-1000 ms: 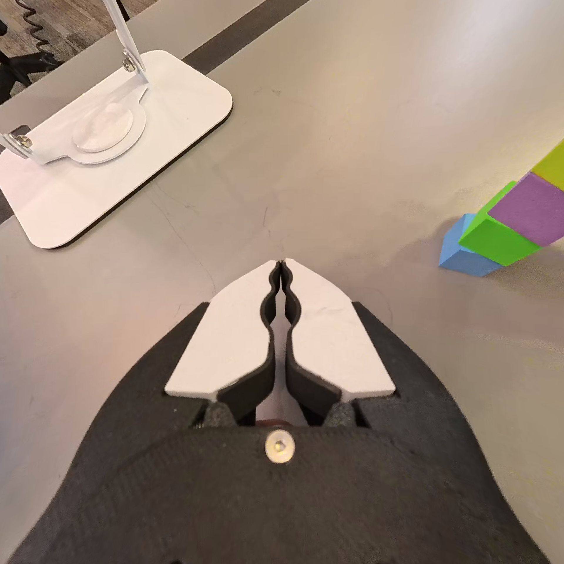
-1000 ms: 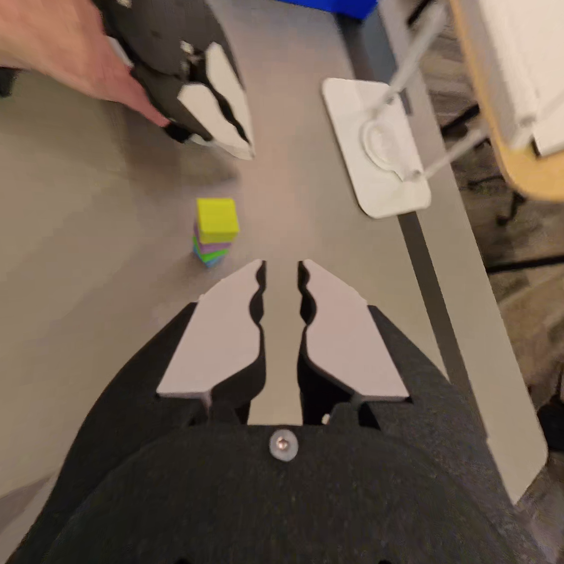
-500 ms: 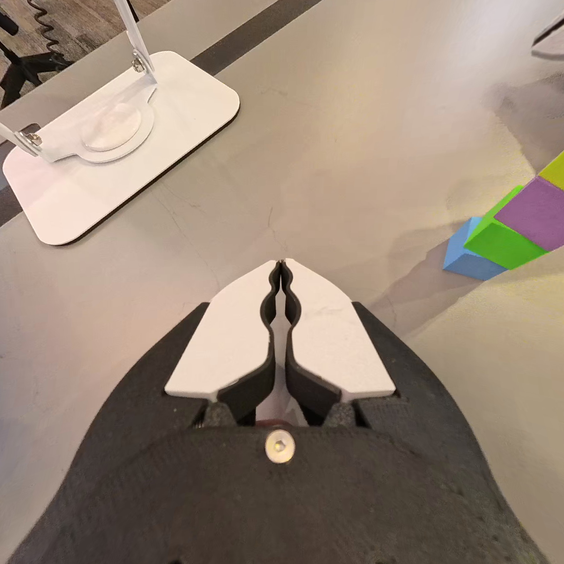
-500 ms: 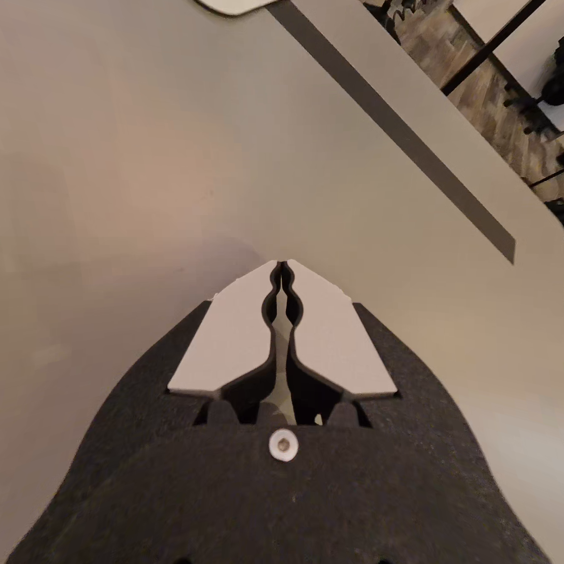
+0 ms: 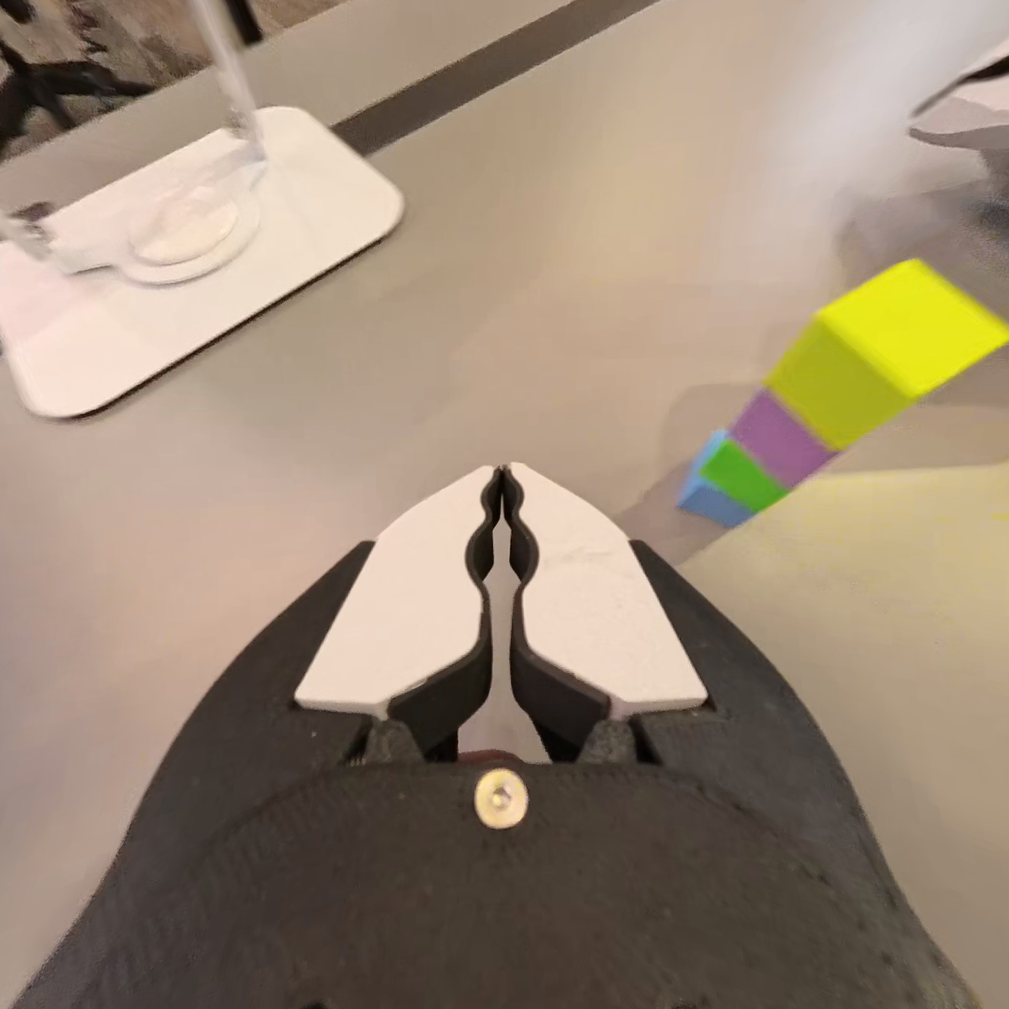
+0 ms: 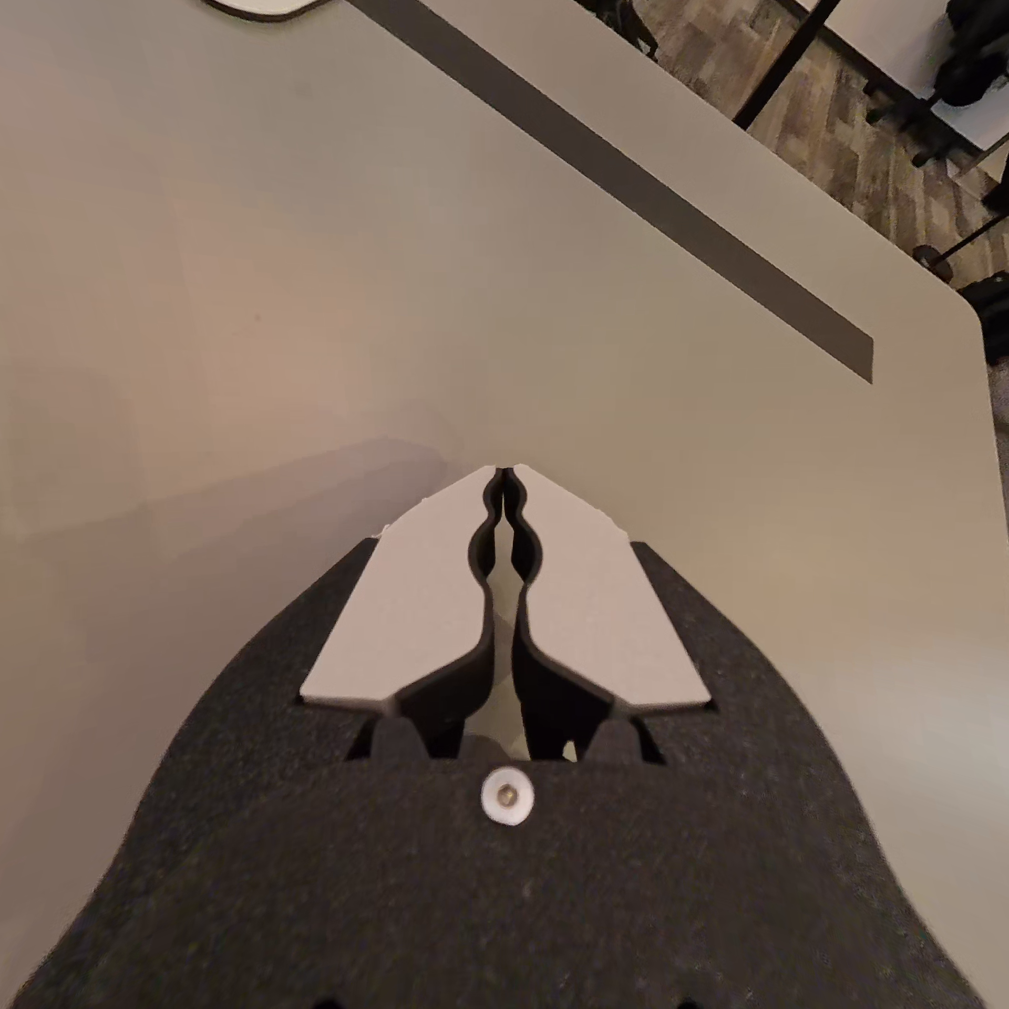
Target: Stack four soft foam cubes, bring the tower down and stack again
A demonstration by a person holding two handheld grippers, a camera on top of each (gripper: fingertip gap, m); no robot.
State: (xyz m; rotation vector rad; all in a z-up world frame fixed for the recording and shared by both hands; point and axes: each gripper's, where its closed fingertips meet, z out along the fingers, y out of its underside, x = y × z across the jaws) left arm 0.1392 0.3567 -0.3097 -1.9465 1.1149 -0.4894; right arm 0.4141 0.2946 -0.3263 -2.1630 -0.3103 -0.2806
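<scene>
left wrist view: close above the table (image 5: 546, 229), looking down-forward past its own gripper (image 5: 502, 468), cube stack (image 5: 808, 415) ahead-right | right wrist view: higher, steeper down, table edge ahead-right | shared: table, white stand base (image 5: 218, 240)

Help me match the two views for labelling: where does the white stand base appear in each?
Left wrist view: white stand base, upper left on the table.
Right wrist view: only its edge shows, cut off at the top.
Shared landmark: the dark strip along the table.
</scene>
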